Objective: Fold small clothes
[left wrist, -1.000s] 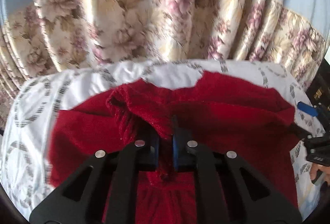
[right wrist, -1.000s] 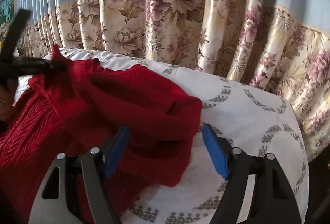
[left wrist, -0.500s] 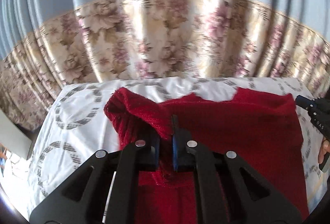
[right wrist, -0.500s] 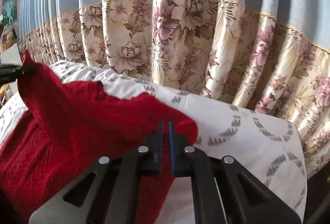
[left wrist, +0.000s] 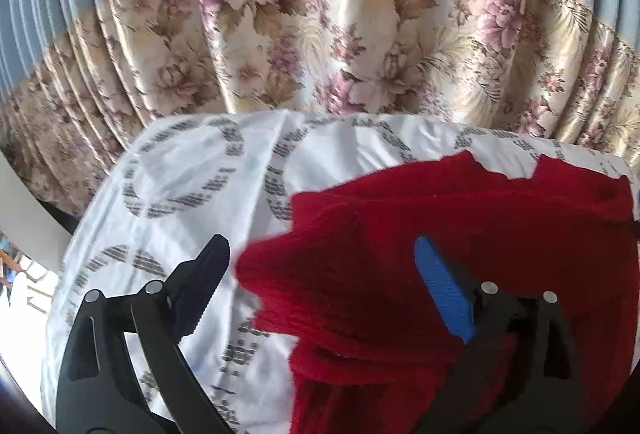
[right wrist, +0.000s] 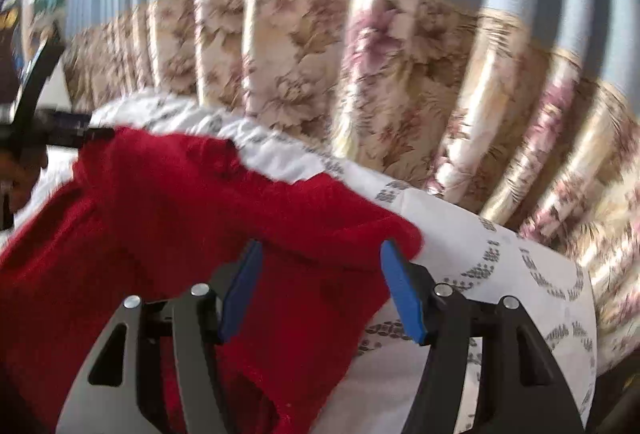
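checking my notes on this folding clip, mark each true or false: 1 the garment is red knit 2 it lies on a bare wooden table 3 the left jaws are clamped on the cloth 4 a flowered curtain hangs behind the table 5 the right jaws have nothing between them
1. True: the red knit garment is red throughout.
2. False: it lies on a white patterned cloth.
3. False: the left gripper has its jaws opening, fabric between them but not pinched.
4. True: the flowered curtain hangs behind.
5. False: the right gripper is opening with red fabric between its jaws.
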{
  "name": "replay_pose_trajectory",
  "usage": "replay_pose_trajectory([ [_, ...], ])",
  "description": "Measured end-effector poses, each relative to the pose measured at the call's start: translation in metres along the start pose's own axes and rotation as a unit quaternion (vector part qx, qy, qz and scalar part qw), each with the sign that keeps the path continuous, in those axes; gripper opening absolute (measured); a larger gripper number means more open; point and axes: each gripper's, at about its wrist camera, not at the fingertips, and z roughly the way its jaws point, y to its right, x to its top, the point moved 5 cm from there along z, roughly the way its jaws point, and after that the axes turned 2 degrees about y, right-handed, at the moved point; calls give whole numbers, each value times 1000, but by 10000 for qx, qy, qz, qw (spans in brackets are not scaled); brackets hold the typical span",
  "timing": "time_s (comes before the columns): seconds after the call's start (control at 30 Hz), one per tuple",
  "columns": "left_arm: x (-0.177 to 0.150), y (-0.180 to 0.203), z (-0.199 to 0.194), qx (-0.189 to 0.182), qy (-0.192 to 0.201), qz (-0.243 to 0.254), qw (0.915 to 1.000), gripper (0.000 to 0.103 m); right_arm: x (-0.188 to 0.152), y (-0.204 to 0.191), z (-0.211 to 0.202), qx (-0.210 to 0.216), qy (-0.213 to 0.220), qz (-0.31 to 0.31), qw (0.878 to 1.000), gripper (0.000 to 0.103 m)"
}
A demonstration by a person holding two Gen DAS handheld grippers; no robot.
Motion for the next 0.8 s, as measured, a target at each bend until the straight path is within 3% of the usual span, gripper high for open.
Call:
replay_pose_trajectory([
  [0.13, -3, 7, 6, 42, -1, 141, 9999, 93, 4, -2, 19, -216, -141, -289, 9993, 59],
  [0.17, -3, 9, 8, 55, -21, 147, 9999, 93, 6, 0, 21, -158, -144, -223, 9995, 47],
  [0.2, -4, 9, 12, 56, -60, 133, 9999, 93, 8, 4, 24, -15, -155, -101, 9998, 23],
  [0.23, -4, 10, 15, 24, -94, 109, 9999, 93, 9, 10, 27, 89, -188, 68, 9998, 7],
  [0.43, -9, 17, 19, -65, -7, 158, 9999, 94, 18, 40, 38, 200, -136, 946, 9952, 7],
  [0.57, -8, 20, 27, -20, 34, 200, 9998, 95, 12, 41, 65, -68, -596, 1159, 9914, 10],
  [0.63, -9, 17, 32, 124, -15, 190, 9997, 100, 10, 44, 71, -216, -655, 1339, 9886, 15],
  [0.77, -10, 15, 36, 34, 13, 88, 10000, 100, 6, 50, 85, -430, -914, 1640, 9813, 25],
  [0.8, -11, 14, 37, -1, 33, 75, 10000, 100, 5, 51, 88, -550, -987, 1628, 9802, 38],
])
